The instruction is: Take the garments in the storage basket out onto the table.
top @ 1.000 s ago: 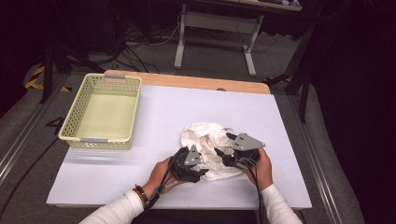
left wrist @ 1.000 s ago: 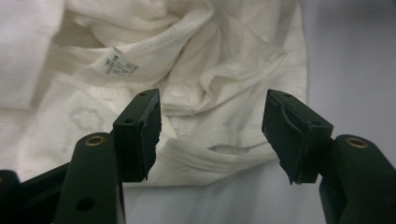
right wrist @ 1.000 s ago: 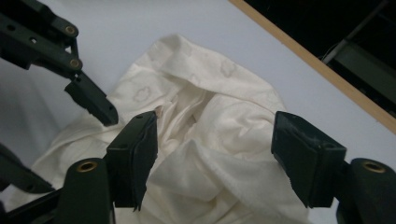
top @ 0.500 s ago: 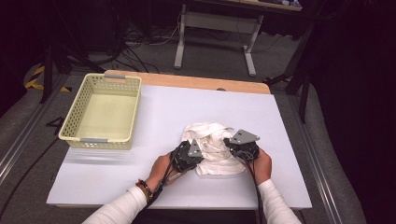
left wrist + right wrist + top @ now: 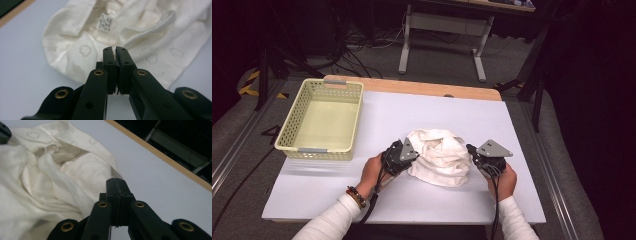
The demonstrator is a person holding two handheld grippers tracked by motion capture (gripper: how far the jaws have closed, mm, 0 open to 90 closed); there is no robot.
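The garment lies bunched in a soft heap on the near middle of the tabletop, directly between our two hands, its longer side running from one to the other. We have the left tongs at its left edge and the right tongs at its right edge, each about equally near. Both have just been closing and now pinch shut on a thin fold of the hem. The cloth is cream cotton, crumpled, faintly printed with small clouds, a label sewn inside. Well off to the left stands a pale yellow plastic basket with perforated walls.
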